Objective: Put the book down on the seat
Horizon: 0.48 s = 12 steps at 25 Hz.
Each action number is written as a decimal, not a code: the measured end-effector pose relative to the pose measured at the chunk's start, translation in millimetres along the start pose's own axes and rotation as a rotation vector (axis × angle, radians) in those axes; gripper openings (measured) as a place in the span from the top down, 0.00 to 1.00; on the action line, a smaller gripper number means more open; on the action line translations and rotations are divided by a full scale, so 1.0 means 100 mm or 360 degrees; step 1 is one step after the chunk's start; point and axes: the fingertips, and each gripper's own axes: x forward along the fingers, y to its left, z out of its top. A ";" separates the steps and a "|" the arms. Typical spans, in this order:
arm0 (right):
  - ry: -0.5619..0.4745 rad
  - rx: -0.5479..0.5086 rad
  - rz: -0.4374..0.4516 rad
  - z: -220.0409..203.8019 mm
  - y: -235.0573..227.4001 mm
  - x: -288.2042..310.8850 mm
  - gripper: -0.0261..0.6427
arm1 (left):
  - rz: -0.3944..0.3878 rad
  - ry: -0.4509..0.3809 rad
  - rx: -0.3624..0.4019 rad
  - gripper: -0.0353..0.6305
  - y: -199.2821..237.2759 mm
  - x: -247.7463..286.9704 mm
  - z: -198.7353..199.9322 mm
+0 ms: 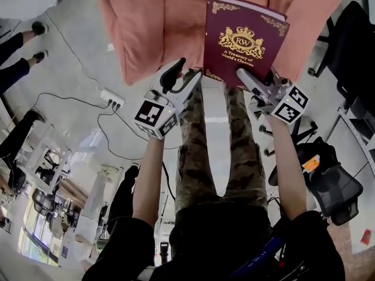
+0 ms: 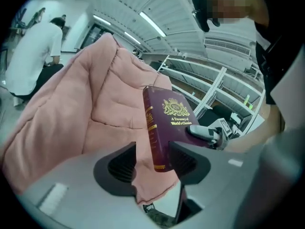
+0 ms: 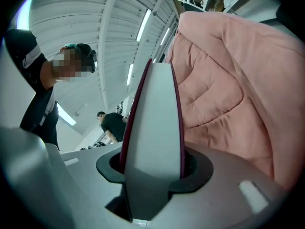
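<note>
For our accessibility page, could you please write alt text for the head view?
The right gripper holds a red book by its lower edge over a pink cushioned seat. The left gripper, jaws open, sits at the book's lower left corner; the person's legs show below.

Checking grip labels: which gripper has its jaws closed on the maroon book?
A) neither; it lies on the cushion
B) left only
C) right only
C: the right gripper presses both covers of the book; the left gripper has its jaws apart, a gap beside the spine.

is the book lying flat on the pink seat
No, the maroon book is held upright by the right gripper, off the pink seat.
</note>
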 end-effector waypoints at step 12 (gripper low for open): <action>0.0058 0.0060 -0.0065 0.14 -0.69 0.80 0.62 | -0.0172 0.0025 0.0084 0.66 -0.17 0.26 0.10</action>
